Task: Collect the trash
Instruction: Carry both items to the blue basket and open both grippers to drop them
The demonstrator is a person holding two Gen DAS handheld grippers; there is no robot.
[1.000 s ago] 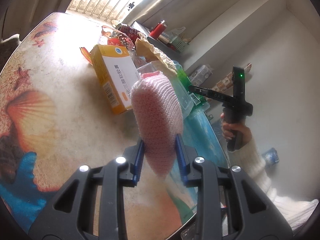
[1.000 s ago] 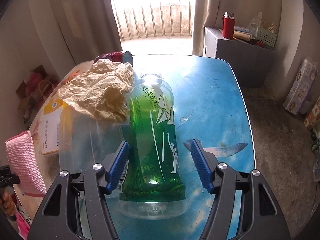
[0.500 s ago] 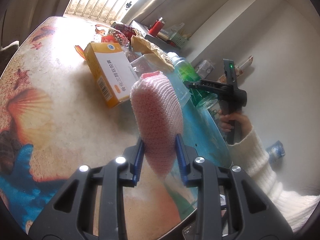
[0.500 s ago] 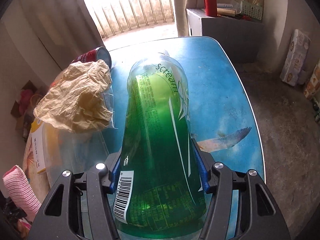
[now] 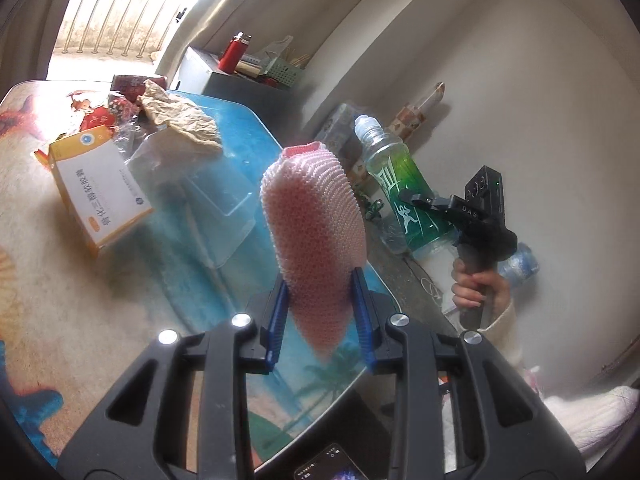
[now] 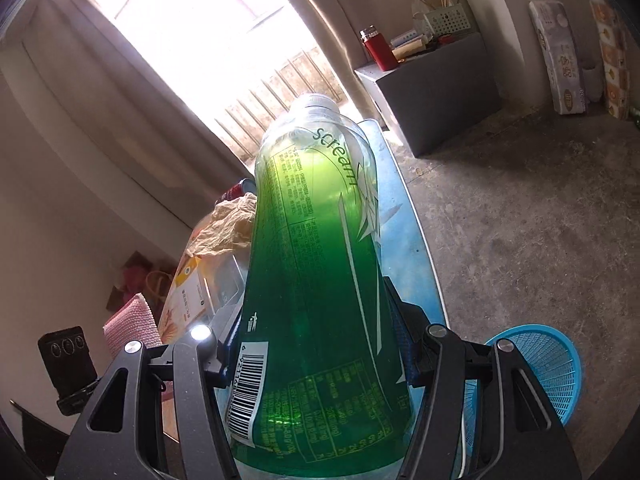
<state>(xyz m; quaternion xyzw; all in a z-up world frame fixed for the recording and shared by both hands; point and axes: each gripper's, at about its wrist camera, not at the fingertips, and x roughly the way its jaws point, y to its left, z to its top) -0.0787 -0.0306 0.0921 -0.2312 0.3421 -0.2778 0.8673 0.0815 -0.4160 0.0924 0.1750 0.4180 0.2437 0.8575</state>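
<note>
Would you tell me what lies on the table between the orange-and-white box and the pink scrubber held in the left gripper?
A clear plastic tray lies between the box and the pink scrubber, seen in the left wrist view.

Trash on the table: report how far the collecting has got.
Done: nothing shows inside the blue basket on the floor. In hand: the left tool grips the pink scrubber; the right tool grips the green bottle, lifted off the table. Left on the table: the yellow box, crumpled brown paper, clear plastic tray and red wrappers.
</note>
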